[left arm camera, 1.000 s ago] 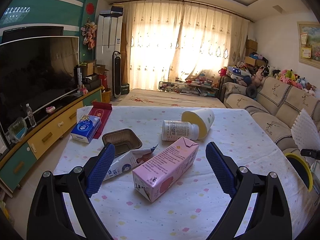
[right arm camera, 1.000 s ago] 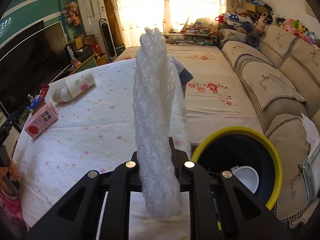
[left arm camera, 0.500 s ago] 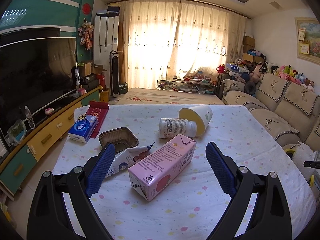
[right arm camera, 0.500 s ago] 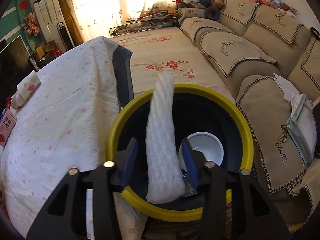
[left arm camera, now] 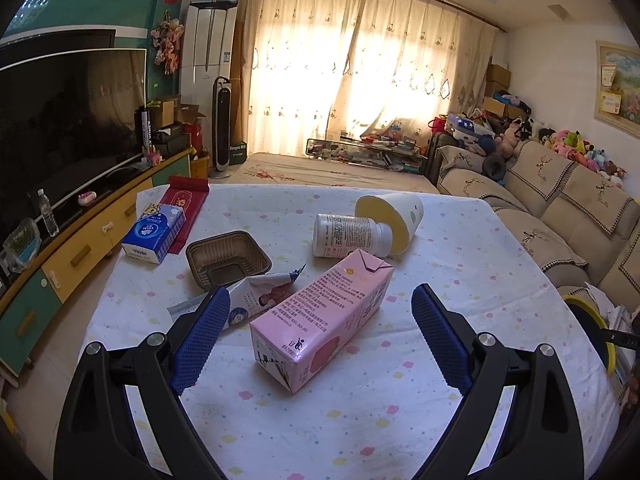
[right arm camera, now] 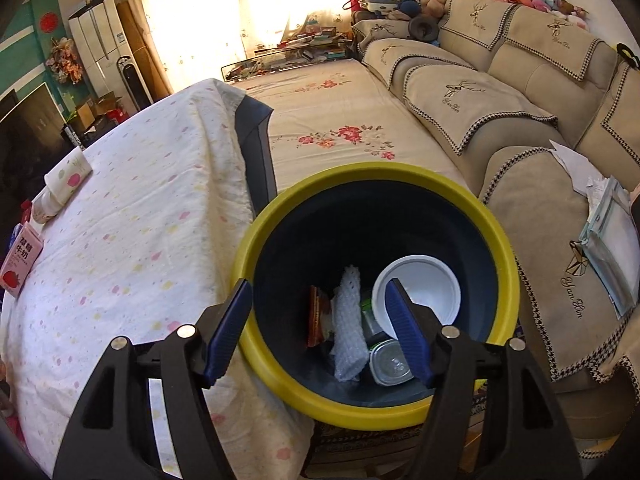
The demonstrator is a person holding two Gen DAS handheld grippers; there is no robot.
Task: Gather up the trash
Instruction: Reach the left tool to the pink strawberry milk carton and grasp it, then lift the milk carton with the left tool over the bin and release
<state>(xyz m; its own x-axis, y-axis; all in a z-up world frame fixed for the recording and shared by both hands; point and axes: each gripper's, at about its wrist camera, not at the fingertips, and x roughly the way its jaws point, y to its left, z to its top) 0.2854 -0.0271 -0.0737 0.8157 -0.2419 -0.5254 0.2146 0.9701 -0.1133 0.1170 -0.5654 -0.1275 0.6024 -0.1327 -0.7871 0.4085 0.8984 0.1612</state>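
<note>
Your left gripper (left arm camera: 316, 334), jaws wide and empty, has the pink milk carton (left arm camera: 322, 316) lying between them, long axis slanting away rightward; your right gripper (right arm camera: 320, 330) is opening, empty, over the yellow-rimmed bin (right arm camera: 500, 240)

The yellow-rimmed bin (right arm camera: 376, 236) stands open-mouthed just beside the table (right arm camera: 132, 216) edge; its upper part is free, while bubble wrap (right arm camera: 350, 328), a white bowl (right arm camera: 420, 284) and other trash fill the bottom. On the tabletop a pink carton (left arm camera: 324, 316) lies between the left gripper (left arm camera: 316, 332) fingers, with bare cloth to its right — on its left a torn wrapper (left arm camera: 256, 296) and a foil tray (left arm camera: 228, 258) crowd in. Beyond, a white bottle (left arm camera: 348, 236) and a paper cup (left arm camera: 394, 216) block the far middle.
</note>
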